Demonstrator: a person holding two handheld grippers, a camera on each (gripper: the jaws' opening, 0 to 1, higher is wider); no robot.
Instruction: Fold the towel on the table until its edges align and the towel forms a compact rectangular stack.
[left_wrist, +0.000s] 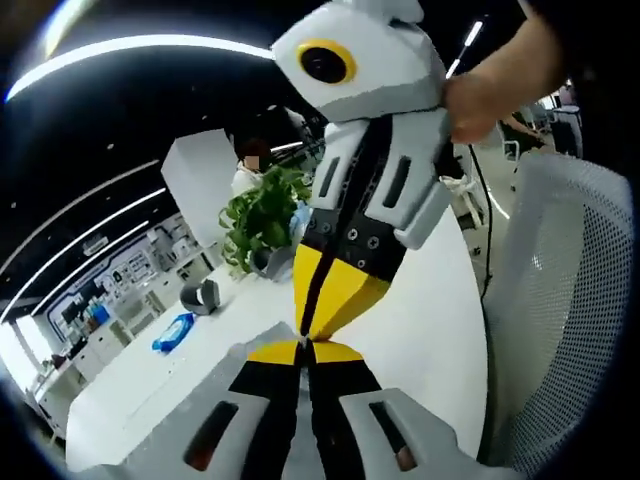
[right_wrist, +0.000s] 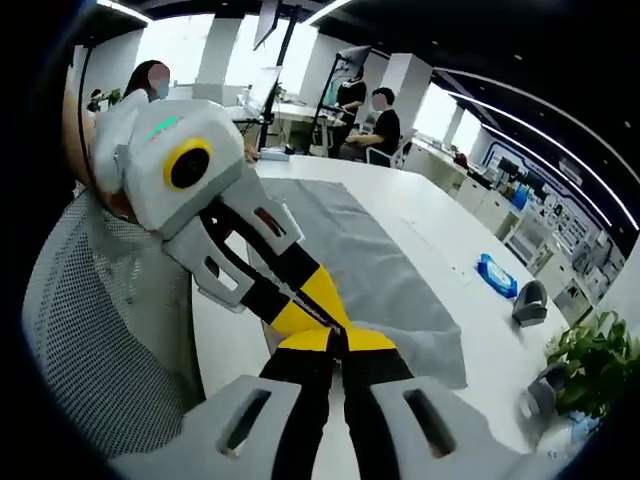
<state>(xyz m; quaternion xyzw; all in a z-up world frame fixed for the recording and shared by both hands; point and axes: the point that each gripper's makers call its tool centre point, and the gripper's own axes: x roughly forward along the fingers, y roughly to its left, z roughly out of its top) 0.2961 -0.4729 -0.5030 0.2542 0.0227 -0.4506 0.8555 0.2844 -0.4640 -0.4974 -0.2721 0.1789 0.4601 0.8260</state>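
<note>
Two tongs: your left tongs and right tongs meet tip to tip, both closed, empty.
Towel: grey rectangular cloth towel lies flat, unfolded, on white tabletop.
Risk: a one-sided grab could skew the edges.

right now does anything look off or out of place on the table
Nothing is spilled or damaged. The grey towel lies flat and unfolded on the white table. The odd part: the two grippers meet tip to tip, left against right, both shut, neither holding the towel.
</note>
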